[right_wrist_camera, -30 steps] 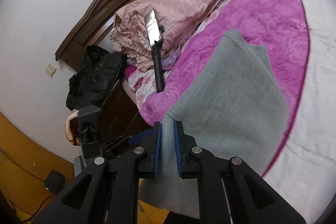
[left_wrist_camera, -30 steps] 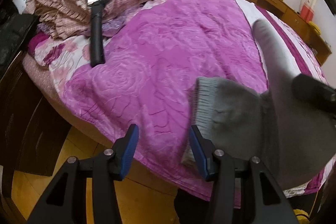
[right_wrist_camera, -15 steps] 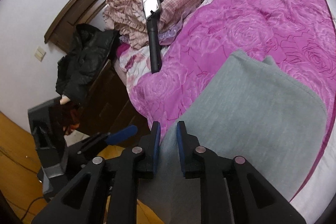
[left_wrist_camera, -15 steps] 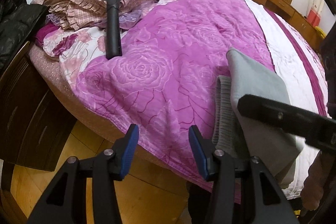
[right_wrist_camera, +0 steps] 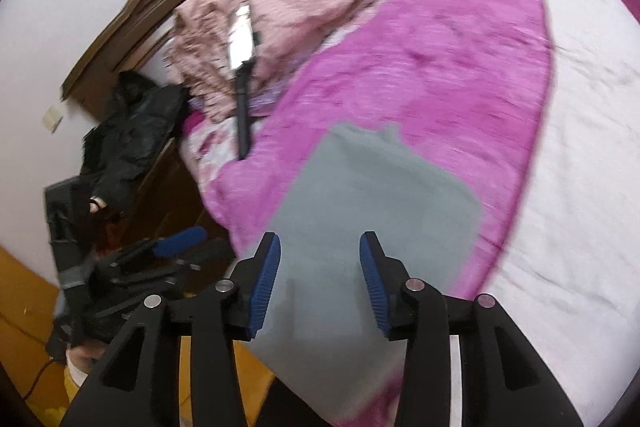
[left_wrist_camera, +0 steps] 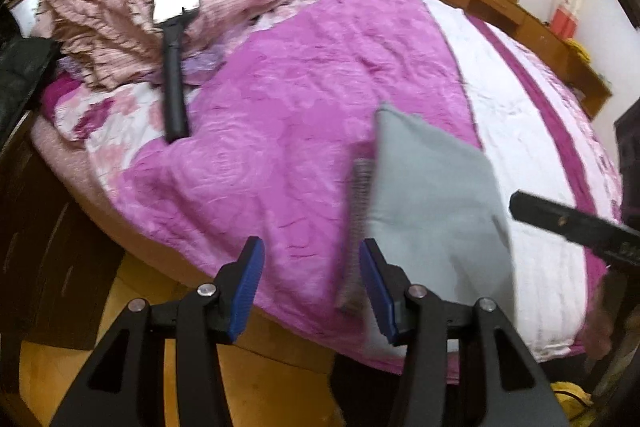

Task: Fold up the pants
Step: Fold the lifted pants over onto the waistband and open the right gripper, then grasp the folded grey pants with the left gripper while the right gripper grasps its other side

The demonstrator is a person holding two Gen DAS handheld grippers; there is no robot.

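Letting go of a fold is where I am: my right tongs [right_wrist_camera: 320, 281] have just been opening, and the grey pants [right_wrist_camera: 372, 203] now lie loose on the bed [right_wrist_camera: 560, 131] with nothing pinched. The cloth shows between the blue pads, below them, but the pads do not press on it. The pants sit near the bed's edge as a folded slab on the pink quilt [left_wrist_camera: 304, 115], their near end hanging a little over the side.

My left tongs [left_wrist_camera: 311, 291] stand about half open and hold nothing. They hover just off the bed's edge, and the pants' ribbed cuff [left_wrist_camera: 360, 183] sits just beside the right-hand pad, not between the two.

Both tongs point steeply down toward the bed, the right ones over the pants, the left ones beside them.

I judge at least one fold made. Next I need to pick a fresh edge, likely the near end, close on it cleanly with both layers caught, and carry it across without dragging the stack off the bed.
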